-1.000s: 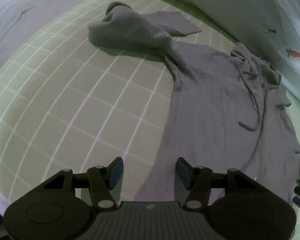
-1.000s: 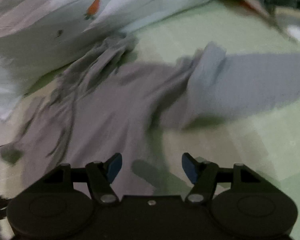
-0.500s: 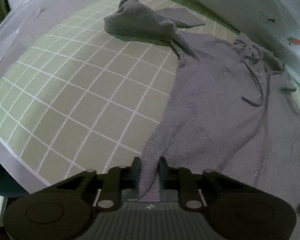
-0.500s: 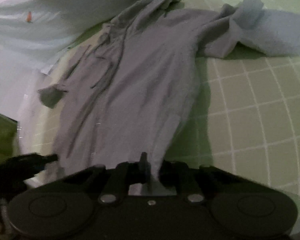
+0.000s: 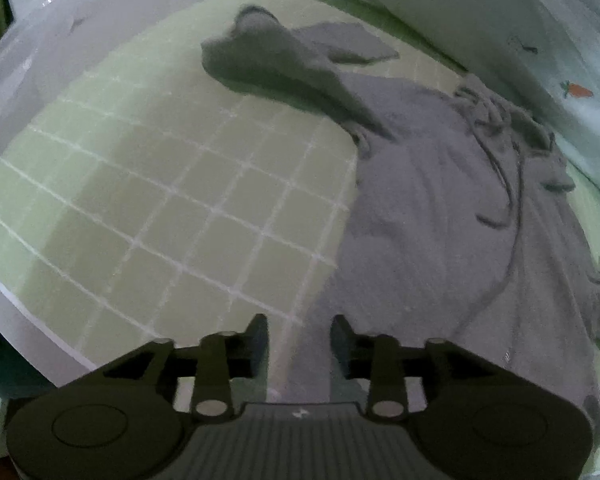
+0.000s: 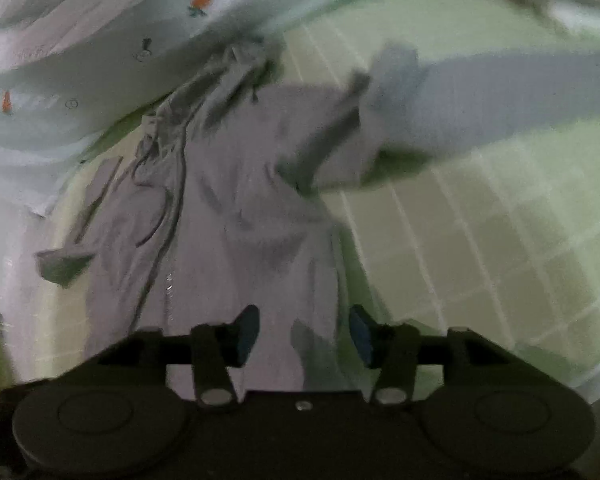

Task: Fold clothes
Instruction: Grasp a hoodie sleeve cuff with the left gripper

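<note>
blur: right wrist view smeared; cut off: hoodie (image 5: 440, 240) hem below frame

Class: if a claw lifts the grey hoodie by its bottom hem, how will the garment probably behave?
The grey hoodie would probably droop and stretch limply: it lies wrinkled and flat. Its bunched sleeve would likely trail behind. The drawstring lies loose, so it may dangle.
</note>
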A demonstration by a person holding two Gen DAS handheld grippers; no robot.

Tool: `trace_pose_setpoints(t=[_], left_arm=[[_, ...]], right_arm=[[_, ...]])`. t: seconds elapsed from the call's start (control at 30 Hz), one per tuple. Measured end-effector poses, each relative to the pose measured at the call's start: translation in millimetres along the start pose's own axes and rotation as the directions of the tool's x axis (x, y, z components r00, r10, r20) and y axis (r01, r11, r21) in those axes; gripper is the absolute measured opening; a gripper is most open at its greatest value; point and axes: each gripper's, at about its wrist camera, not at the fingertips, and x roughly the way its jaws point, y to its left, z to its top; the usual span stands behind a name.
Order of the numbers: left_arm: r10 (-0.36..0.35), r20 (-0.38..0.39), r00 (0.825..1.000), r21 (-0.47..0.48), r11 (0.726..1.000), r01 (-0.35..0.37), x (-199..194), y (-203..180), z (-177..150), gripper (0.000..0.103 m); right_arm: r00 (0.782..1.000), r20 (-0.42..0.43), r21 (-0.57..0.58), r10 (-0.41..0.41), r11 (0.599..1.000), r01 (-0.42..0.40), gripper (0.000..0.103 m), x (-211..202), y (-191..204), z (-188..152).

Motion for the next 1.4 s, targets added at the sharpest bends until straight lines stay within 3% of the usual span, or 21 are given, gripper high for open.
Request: trace_pose_setpoints(t=[0.13,0.27,0.57,0.67,0.77,0.93,1.1,1.2,1.27,1.33,1.4], left_arm=[[0.026,0.049,0.998,0.017,1.000,-0.027,-9.1,17.8,30.8,0.051],[0.040,0.109,0.993,0.007,0.999,-0.041,-13.7,41.8,73.7,0.059],[0.037,0.195,0.980,-0.011,0.999,-0.036,30.4,92.8,208.6,0.060],[0.071,0.168,0.983,-0.023,0.997,-0.069,61.8,104.4,257.9,0.057],[0.057,0.150,0.987,0.092,0.993,-0.071,91.9,94.5,293.7,0.050],[-0.014,0.095,0.995,0.275,0.961,-0.013,138.1,58.4,324.7,0.050],[-0.078,0.042,0.996,0.356,0.933,0.058,164.1,30.4,331.2,0.051],[-0.073,0.069,0.995,0.378,0.925,0.042,164.7,25.2,330.0,0.052],[-0.066,0.085,0.994,0.392,0.920,0.028,163.3,23.8,327.3,0.044],[-0.078,0.093,0.993,0.394,0.918,0.036,161.3,27.1,326.3,0.009],[-0.091,0.100,0.991,0.397,0.917,0.044,159.3,30.4,325.2,0.003]], right_arm=[[0.998,0.034,-0.035,-0.047,0.998,0.048,0.077,10.7,21.9,9.5],[0.995,0.053,-0.061,-0.084,0.994,0.087,0.081,28.3,55.8,21.2],[0.982,0.079,-0.082,-0.173,0.980,0.180,0.082,69.8,110.4,49.3],[0.971,0.069,-0.048,-0.228,0.972,0.231,0.082,84.2,116.2,58.2],[0.961,0.052,-0.008,-0.272,0.962,0.273,0.082,95.1,120.5,64.5],[0.945,0.022,0.009,-0.327,0.945,0.327,0.082,107.5,128.2,66.4],[0.928,0.004,-0.004,-0.372,0.928,0.372,0.082,114.7,139.7,66.5],[0.920,0.001,-0.016,-0.391,0.920,0.391,0.082,115.8,147.3,66.8],[0.915,-0.002,-0.028,-0.402,0.915,0.402,0.082,116.4,151.4,65.6],[0.912,-0.008,-0.037,-0.410,0.912,0.409,0.082,118.0,154.3,64.1],[0.908,-0.016,-0.040,-0.418,0.908,0.417,0.082,120.2,157.1,63.0]])
